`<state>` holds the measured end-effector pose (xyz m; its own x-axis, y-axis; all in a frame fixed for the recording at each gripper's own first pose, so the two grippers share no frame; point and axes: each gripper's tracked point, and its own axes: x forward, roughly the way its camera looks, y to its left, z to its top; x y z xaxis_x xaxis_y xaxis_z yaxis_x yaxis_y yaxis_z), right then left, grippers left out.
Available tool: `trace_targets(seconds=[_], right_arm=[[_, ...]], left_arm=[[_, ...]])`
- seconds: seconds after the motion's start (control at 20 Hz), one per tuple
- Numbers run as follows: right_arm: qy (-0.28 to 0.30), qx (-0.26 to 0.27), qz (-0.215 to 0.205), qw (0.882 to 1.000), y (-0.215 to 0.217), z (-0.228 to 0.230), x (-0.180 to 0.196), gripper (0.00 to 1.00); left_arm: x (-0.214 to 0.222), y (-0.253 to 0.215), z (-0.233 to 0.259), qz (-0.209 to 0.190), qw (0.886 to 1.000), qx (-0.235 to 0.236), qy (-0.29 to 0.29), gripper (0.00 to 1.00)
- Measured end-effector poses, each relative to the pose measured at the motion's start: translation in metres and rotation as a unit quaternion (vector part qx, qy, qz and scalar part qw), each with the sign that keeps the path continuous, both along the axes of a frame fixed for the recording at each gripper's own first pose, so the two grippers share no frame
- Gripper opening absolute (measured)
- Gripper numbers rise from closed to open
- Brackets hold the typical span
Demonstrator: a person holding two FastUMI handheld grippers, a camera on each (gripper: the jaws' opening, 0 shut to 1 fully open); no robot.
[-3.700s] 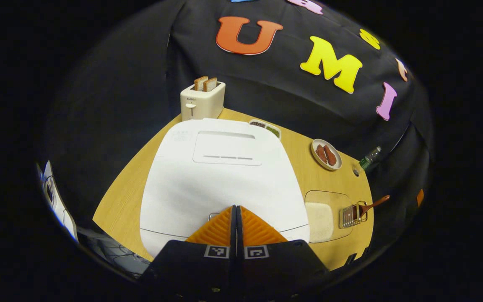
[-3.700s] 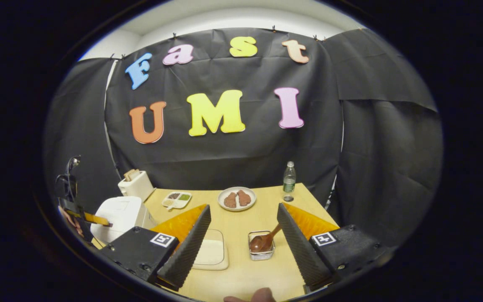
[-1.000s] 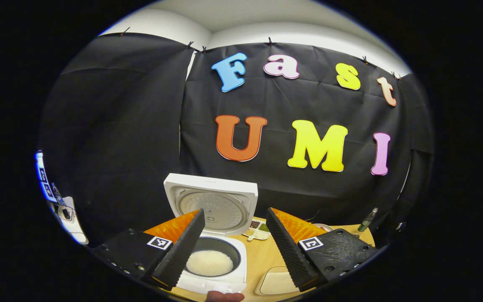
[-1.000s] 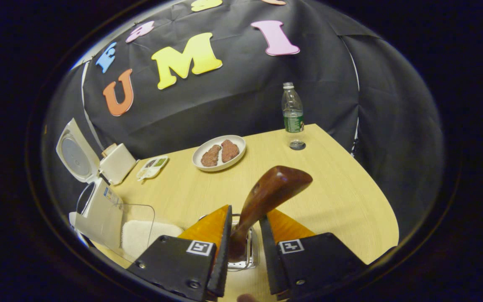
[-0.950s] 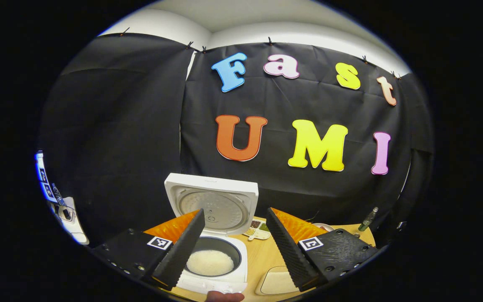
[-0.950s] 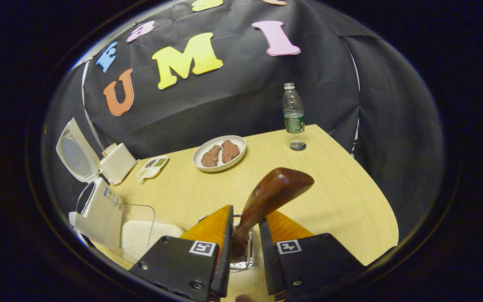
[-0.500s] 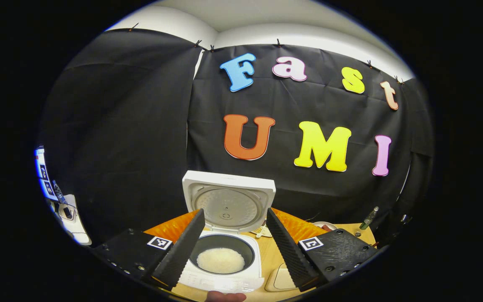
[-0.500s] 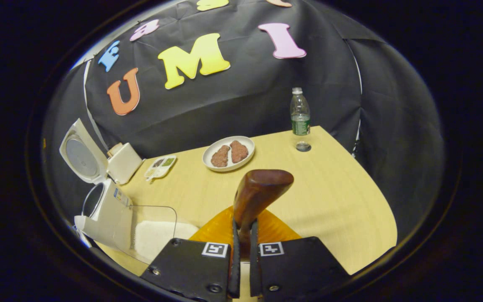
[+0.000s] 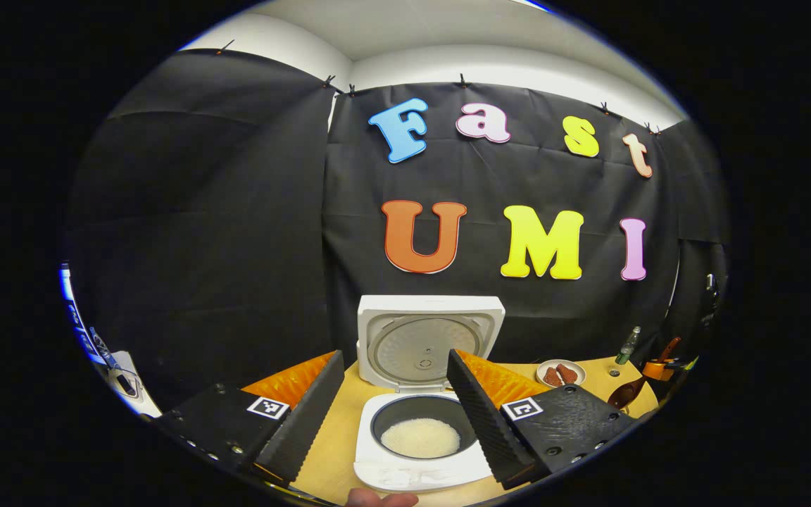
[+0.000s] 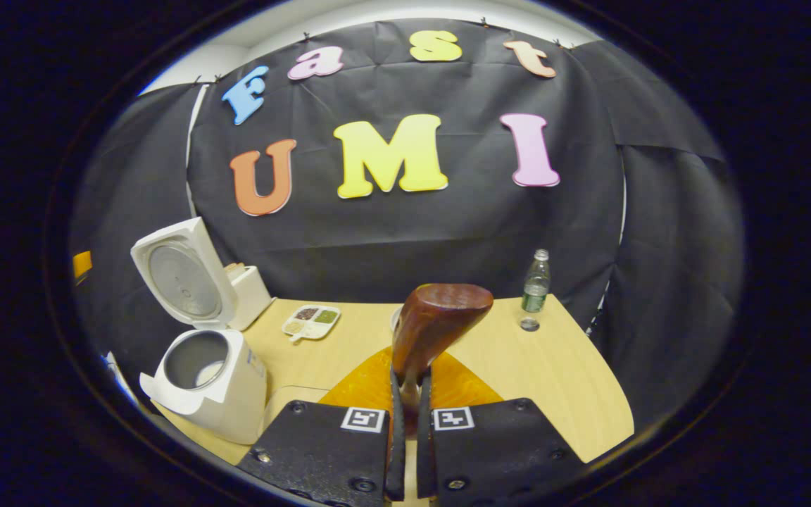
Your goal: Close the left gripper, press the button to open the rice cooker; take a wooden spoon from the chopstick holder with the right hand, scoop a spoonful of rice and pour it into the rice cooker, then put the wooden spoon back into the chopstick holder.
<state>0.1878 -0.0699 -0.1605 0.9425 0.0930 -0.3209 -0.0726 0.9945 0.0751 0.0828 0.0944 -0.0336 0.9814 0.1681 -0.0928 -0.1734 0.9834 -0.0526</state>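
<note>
Rice cooker (image 9: 422, 429): found at the left end of the table (image 10: 560, 380), lid (image 9: 428, 343) raised upright at the back, inner pot exposed with a layer of white rice (image 9: 420, 437) at the bottom. In the right gripper view the same cooker (image 10: 208, 384) is seen from the side, lid (image 10: 180, 282) tilted back toward the wall.

Table: pale wood, backed by black cloth. A white toaster (image 10: 250, 296) is noted just behind the cooker. A clear lidded container is partly hidden behind the right gripper's body; its contents cannot be made out.

Left gripper (image 9: 395, 401): held above the near edge of the table, in front of the cooker. Its jaws are spread wide, with nothing between them.

Right gripper (image 10: 407, 394): jaws drawn close and pinching the handle of a wooden spoon (image 10: 434, 331). The spoon is lifted clear of the table. From the left gripper view the spoon (image 9: 627, 394) is seen at the far right, hanging bowl-down from the other gripper.

Smaller items: a plate of brown pieces (image 9: 560, 373), a divided dish of condiments (image 10: 310, 320), and a plastic bottle (image 10: 534, 290) standing upright near the far right corner.
</note>
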Motion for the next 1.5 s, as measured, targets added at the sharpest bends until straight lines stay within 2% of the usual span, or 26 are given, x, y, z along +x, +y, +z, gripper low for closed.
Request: trace_targets(seconds=[0.15,0.25,0.5,0.55,0.8,1.0,1.2,1.35,1.5], right_arm=[[0.008,-0.021,0.03,0.999,0.041,-0.02,-0.004,0.12],[0.02,-0.048,0.031,0.998,0.053,-0.047,0.0,0.12],[0.039,-0.121,0.008,0.992,0.051,-0.109,0.021,0.12],[0.042,-0.13,0.005,0.991,0.05,-0.119,0.025,0.14],[0.047,-0.134,0.0,0.99,0.059,-0.145,0.032,0.12],[0.06,-0.053,0.027,0.996,0.102,-0.153,0.028,0.12],[0.07,0.032,0.055,0.995,0.137,-0.153,0.023,0.11],[0.093,0.118,0.049,0.987,0.142,-0.153,0.02,0.12],[0.116,0.203,0.021,0.972,0.132,-0.153,0.018,0.12]], left_arm=[[-0.011,0.017,-0.002,0.005,1.0,-0.006,0.001,0.94],[-0.019,0.024,-0.006,0.008,1.0,-0.008,0.007,0.94],[-0.035,0.044,-0.021,0.022,0.999,-0.002,0.032,0.94],[-0.036,0.046,-0.025,0.023,0.999,0.0,0.039,0.94],[-0.044,0.054,-0.04,0.027,0.997,0.006,0.068,0.94],[-0.048,0.058,-0.045,0.029,0.997,0.002,0.076,0.94],[-0.049,0.058,-0.048,0.028,0.996,0.008,0.082,0.94],[-0.05,0.058,-0.05,0.029,0.996,0.01,0.084,0.94],[-0.051,0.057,-0.05,0.029,0.996,0.007,0.085,0.94]])
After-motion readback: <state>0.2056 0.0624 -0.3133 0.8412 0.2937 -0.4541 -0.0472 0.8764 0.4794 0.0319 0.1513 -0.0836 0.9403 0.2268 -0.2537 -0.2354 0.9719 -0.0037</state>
